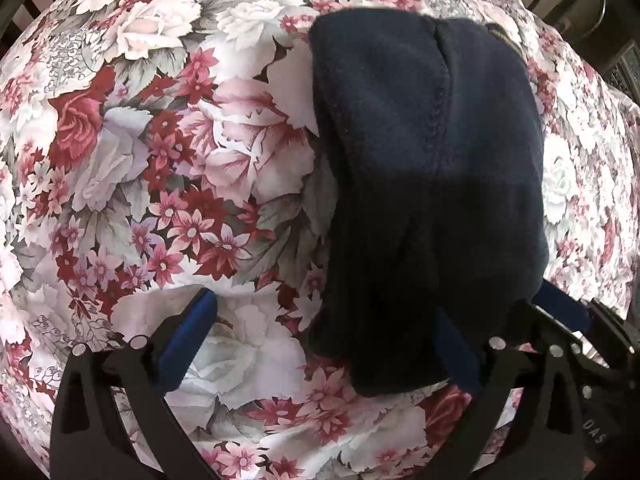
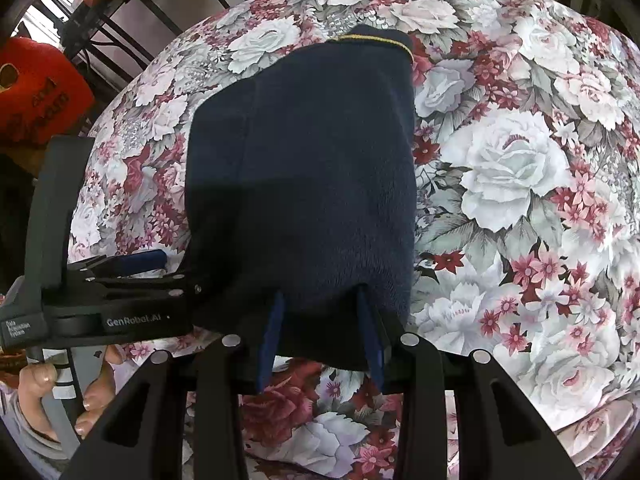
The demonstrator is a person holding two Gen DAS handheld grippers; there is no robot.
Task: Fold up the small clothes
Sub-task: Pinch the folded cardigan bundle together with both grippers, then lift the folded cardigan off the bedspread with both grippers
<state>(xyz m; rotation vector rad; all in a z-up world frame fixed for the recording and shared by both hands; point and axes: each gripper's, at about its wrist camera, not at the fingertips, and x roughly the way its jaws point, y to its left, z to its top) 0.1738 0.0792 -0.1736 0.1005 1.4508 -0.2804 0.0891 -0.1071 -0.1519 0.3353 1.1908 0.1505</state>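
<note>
The dark blue garment lies folded into a compact rectangle on the flowered desk. The right gripper pinches the garment's near edge between its fingers. The left gripper has its fingers spread wide, holding nothing. Folding appears nearly complete; release and possibly a final fold remain.

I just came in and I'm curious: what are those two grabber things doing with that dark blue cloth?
A person is folding a small navy garment on a table with a flowery cloth. The right gripper pinches the garment's near edge. The left gripper is wide open beside it, holding nothing.
</note>
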